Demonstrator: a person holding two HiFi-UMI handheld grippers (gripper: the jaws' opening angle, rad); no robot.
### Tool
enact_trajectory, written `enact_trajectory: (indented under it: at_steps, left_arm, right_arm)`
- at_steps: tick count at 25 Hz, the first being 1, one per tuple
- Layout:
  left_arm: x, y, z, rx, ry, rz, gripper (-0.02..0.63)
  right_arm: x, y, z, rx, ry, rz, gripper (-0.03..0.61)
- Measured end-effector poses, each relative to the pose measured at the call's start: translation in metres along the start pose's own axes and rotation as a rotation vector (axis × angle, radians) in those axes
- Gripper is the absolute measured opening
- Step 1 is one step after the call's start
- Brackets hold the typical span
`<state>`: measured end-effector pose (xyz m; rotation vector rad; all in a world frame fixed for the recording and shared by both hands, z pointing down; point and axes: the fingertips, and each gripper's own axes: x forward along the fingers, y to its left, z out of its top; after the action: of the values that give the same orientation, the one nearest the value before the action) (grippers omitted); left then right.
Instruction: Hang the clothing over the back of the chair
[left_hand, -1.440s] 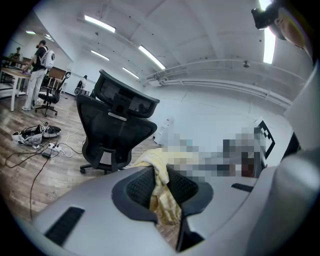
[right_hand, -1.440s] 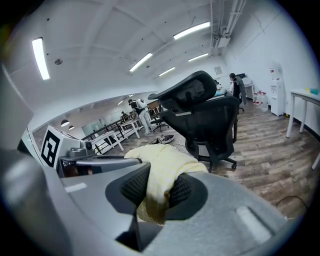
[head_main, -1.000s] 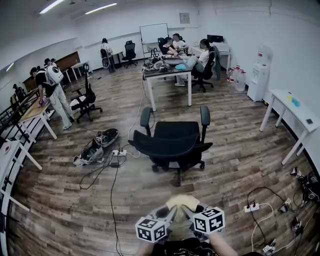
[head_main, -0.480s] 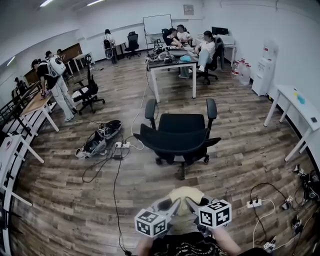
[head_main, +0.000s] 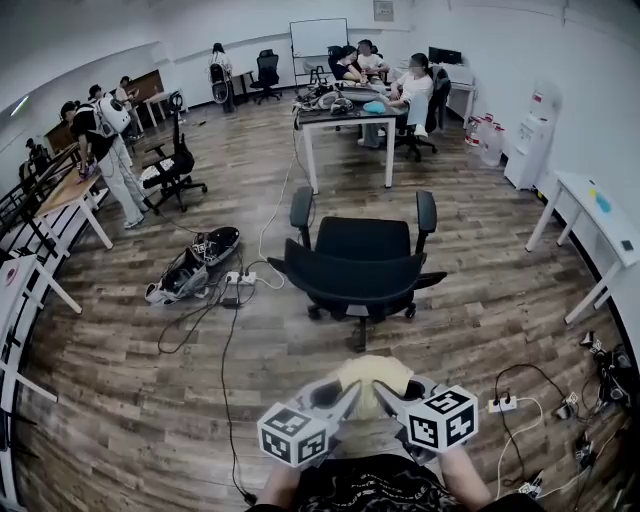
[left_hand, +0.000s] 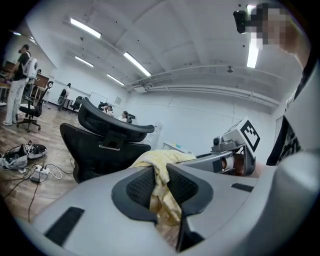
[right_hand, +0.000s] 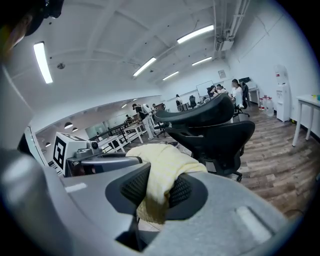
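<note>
Clothing (head_main: 372, 376) — pinched by left gripper (head_main: 340, 397) and right gripper (head_main: 390, 398) — bridges them.

The clothing (right_hand: 162, 167) is soft, pale yellow cloth, seemingly with a fine knit or terry nap. The left gripper (left_hand: 160, 182) and right gripper (right_hand: 159, 189) are smooth, matt grey plastic, with finely ribbed black pads (left_hand: 141, 186). The chair (head_main: 362, 270) is matt black. The floor (head_main: 150, 400) is wood plank with a low sheen.
</note>
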<state>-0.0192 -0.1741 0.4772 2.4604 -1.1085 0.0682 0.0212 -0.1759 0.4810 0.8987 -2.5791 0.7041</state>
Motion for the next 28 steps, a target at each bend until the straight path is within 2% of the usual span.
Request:
enact_trajectory:
  at_steps: [6,10,17,28]
  left_arm:
    - [-0.003,-0.004,0.04,0.007,-0.038,-0.031,0.067]
    - [-0.01,-0.009,0.077,0.04,-0.101,-0.059,0.067]
    - [-0.019,-0.016,0.138,0.12,-0.19,-0.081,0.067]
    - [-0.019,-0.023,0.228,0.204,-0.291,-0.092,0.067]
  right_arm:
    - [-0.008,0.008,0.038,-0.058,-0.047,0.03,0.075]
    - [-0.015,0.02,0.073,-0.091,-0.093,0.062,0.074]
    - [-0.027,0.036,0.131,-0.214,-0.212,0.098,0.074]
    - [-0.044,0.048,0.218,-0.346,-0.364,0.078,0.075]
